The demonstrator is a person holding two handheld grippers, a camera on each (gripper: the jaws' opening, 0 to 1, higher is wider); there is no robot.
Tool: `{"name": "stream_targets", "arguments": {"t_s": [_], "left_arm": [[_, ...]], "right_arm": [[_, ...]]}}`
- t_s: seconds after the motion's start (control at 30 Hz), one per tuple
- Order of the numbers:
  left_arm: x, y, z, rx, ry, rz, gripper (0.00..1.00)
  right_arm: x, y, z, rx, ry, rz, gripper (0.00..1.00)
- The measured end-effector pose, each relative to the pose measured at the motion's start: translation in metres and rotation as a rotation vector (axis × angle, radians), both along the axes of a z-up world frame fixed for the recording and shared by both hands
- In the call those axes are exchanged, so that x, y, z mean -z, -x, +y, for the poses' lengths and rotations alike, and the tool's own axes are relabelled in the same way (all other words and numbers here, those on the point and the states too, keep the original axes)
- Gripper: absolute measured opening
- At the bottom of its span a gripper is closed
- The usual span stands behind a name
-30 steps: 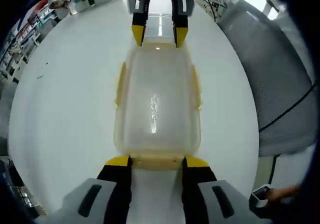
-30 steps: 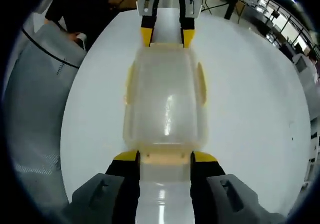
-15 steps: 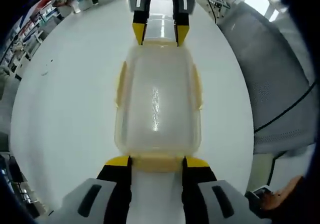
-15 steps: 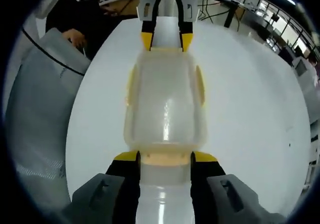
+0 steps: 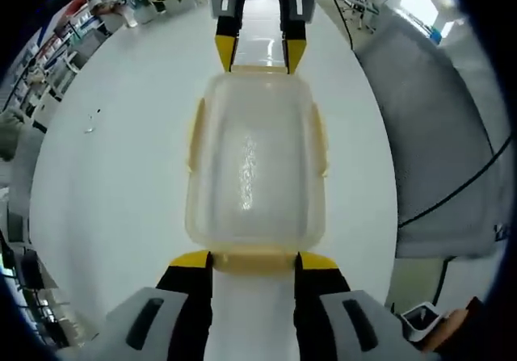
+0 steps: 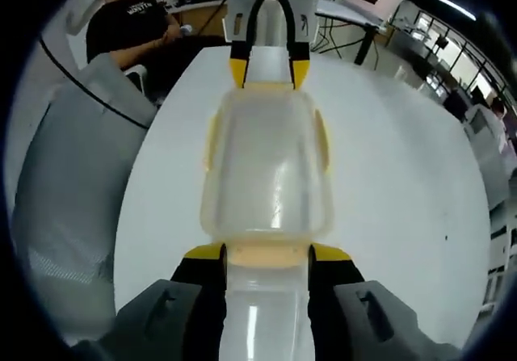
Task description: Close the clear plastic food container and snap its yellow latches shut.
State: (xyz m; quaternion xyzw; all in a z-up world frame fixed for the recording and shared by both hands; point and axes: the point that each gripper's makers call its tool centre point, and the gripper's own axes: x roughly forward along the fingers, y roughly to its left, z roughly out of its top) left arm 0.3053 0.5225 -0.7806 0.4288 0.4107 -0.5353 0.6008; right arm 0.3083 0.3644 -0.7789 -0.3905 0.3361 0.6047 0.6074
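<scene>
On the white bench, both open grippers bracket the lidded container; its end latches seemingly need pressing next.

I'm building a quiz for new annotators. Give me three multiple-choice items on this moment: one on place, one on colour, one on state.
1. Where does the container sit?
A. on a white table
B. on a chair
C. on the floor

2. What colour are the side latches?
A. blue
B. yellow
C. red

3. How do the two grippers stand?
A. both at one end
B. one at each end
C. both well away from it

Key: 1 A, the white table lies all around it. 2 B, the flaps along both sides are yellow. 3 B, the left gripper is at the near end and the right gripper at the far end.
</scene>
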Motion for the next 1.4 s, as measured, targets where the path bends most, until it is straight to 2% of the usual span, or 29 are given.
{"name": "stream_targets", "arguments": {"t_s": [0.2, 0.47, 0.7, 0.93, 1.4], "left_arm": [[-0.013, 0.001, -0.017, 0.000, -0.011, -0.018, 0.33], [-0.021, -0.001, -0.047, 0.005, -0.008, -0.022, 0.34], [-0.021, -0.001, -0.088, 0.019, 0.006, -0.009, 0.34], [-0.020, -0.004, -0.120, 0.036, 0.004, -0.004, 0.34], [-0.012, -0.007, -0.173, 0.043, 0.010, 0.014, 0.34]], "right_arm": [[-0.011, 0.000, -0.016, -0.001, -0.011, -0.019, 0.36], [-0.021, -0.002, -0.046, 0.010, -0.018, -0.028, 0.36], [-0.022, -0.002, -0.085, 0.021, 0.002, -0.032, 0.36], [-0.021, -0.001, -0.117, 0.041, -0.002, -0.015, 0.36], [-0.014, 0.001, -0.173, 0.045, 0.002, 0.008, 0.36]]}}
